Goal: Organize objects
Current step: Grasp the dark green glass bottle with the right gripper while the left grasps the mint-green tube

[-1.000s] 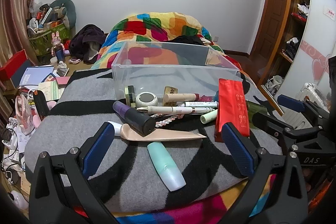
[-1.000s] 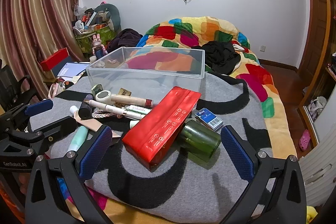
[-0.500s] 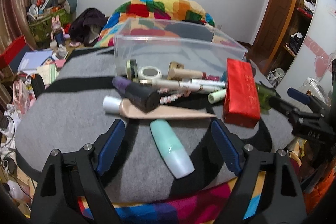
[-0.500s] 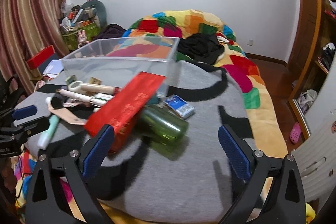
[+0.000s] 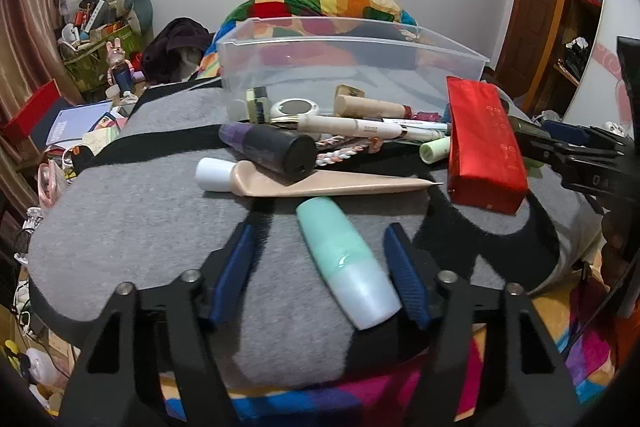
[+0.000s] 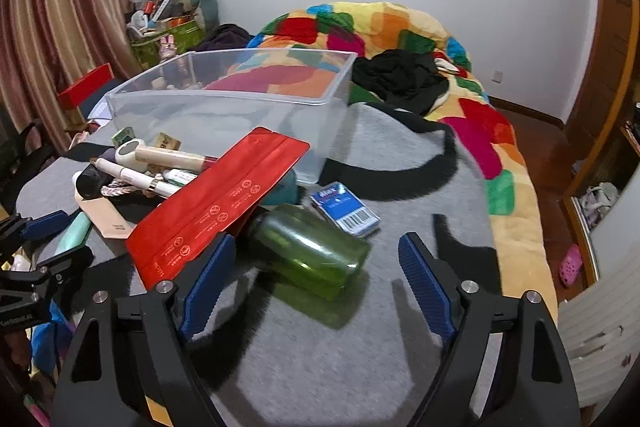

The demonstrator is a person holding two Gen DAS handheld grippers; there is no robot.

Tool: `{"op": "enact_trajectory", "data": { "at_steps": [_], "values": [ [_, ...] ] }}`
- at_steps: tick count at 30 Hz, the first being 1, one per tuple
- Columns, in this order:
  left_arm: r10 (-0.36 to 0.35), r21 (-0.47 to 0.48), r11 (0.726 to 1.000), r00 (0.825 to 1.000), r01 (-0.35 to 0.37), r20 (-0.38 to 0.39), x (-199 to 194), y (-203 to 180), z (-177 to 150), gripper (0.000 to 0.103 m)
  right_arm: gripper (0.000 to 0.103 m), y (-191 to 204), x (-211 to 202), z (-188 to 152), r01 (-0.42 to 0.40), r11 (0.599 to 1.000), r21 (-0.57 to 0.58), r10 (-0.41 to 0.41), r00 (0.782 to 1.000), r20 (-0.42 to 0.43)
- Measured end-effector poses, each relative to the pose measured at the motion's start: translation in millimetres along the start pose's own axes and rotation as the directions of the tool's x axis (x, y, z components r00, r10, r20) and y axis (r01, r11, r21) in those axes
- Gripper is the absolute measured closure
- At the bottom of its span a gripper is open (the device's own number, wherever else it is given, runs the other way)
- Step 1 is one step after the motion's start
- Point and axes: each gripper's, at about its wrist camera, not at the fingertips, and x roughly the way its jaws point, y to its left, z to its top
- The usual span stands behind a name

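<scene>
While the left gripper (image 5: 322,265) stands apart around a mint bottle (image 5: 346,259), nothing is clamped. Right gripper (image 6: 316,283), also spread, flanks a green bottle (image 6: 310,251)

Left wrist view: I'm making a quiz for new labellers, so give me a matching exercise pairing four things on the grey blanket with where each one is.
Things:
1. mint green bottle
2. red packet
3. clear plastic bin
4. beige tube

Places:
A. behind the pile of cosmetics
B. between the fingers of the left hand-held gripper
C. under the black-capped purple bottle
D. at the right end of the pile

Pairs: 1-B, 2-D, 3-A, 4-C
</scene>
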Motion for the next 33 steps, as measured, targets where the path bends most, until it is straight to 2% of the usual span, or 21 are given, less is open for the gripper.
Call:
{"op": "enact_trajectory", "data": {
  "at_steps": [1,4,8,15,21,30,33],
  "values": [
    [0.003,0.000,1.000,1.000,-0.003,0.004,0,2,0,0.047,0.035,1,2,0,-0.008,1.000,-0.002,0.008,1.000,-0.004],
    [0.013,0.003,1.000,1.000,-0.013,0.014,-3,6,-2,0.059,0.042,2,6,0,-0.024,1.000,0.002,0.024,1.000,-0.019],
    [0.020,0.020,1.000,0.999,-0.021,0.026,-9,10,-5,0.078,0.043,-1,5,-2,-0.026,1.000,0.018,0.026,1.000,-0.016],
    [0.015,-0.006,1.000,0.999,-0.014,0.032,-17,20,-4,0.078,0.043,-9,-5,-7,0.020,0.998,0.061,-0.020,1.000,-0.002],
    [-0.007,-0.024,1.000,0.996,0.009,0.091,-34,27,13,0.078,0.048,-19,-29,-3,0.062,0.992,0.111,-0.070,0.996,0.064],
    [-0.036,-0.011,0.999,0.983,0.039,0.182,-44,29,56,0.078,0.049,-10,-46,9,0.038,0.994,0.107,-0.052,0.990,0.131],
    [-0.042,-0.003,0.999,0.981,0.044,0.191,-41,30,71,0.078,0.049,-9,-53,18,0.018,0.993,0.115,-0.037,0.987,0.159]
  ]
}}
